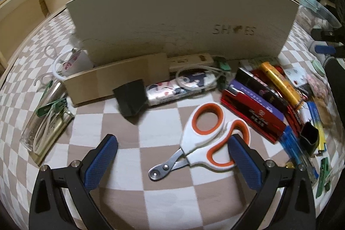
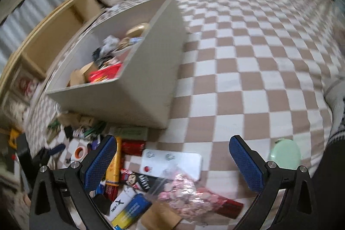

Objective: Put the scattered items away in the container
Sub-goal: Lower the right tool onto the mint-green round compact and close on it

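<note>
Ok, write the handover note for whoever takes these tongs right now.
Left tongs: open, empty, low over the orange-handled clippers, which lie between the pads.
Right tongs: open, empty, above the pile near the pink-filled bag.
White box marked SHOES already holds several items.
Left: clippers, red boxes, yellow lighter, bagged cable, white case and the rest on the checkered cloth.

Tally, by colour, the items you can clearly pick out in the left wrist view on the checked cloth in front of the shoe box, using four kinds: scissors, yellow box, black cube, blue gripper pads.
White-and-orange plastic-handled scissors: 1
Long yellow cardboard box: 1
Small black cube-shaped box: 1
Blue textured rubber gripper pads: 2
Total: 5
</note>
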Available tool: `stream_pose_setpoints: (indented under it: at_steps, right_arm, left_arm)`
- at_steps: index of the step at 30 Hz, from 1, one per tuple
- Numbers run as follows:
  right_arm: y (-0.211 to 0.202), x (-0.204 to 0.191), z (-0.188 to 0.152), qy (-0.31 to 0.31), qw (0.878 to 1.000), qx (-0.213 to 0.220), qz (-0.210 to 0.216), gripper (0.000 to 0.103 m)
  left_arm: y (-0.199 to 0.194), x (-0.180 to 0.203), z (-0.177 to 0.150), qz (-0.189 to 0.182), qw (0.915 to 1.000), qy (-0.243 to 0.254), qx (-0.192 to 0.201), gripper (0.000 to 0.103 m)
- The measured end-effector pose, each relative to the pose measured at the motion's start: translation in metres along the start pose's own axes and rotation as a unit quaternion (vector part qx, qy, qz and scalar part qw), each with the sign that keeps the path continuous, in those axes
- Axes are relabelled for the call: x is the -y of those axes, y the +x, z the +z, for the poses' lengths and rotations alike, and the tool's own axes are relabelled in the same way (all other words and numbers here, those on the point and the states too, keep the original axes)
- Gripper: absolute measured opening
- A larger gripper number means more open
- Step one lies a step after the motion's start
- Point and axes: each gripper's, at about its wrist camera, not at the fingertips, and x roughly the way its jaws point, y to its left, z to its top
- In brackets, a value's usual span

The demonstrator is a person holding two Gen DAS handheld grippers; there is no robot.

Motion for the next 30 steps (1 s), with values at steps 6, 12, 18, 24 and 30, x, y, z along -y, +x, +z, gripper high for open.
stream_pose_setpoints:
  at_steps: [6, 12, 18, 24, 30]
  right_arm:
    - [0.001, 0.034, 0.007, 0.053, 0.998, -0.021, -0.034, 0.103]
    - [-0.001, 0.057, 0.006, 0.081, 0.987, -0.031, -0.135, 0.103]
    - [0.009, 0.073, 0.003, 0.110, 0.979, -0.058, -0.160, 0.102]
    - [0.013, 0.079, -0.001, 0.114, 0.975, -0.067, -0.180, 0.074]
    - [0.024, 0.072, -0.003, 0.076, 0.972, -0.082, -0.207, 0.066]
  left_arm:
    - [0.002, -0.009, 0.000, 0.006, 0.9998, -0.017, 0.004, 0.103]
    - [0.004, -0.011, 0.002, 0.006, 0.9998, -0.021, 0.005, 0.103]
    - [0.005, -0.015, 0.005, 0.006, 0.9998, -0.021, 0.005, 0.103]
    - [0.006, -0.017, 0.005, 0.006, 0.9997, -0.021, 0.005, 0.103]
    - [0.006, -0.017, 0.004, 0.007, 0.9997, -0.021, 0.006, 0.103]
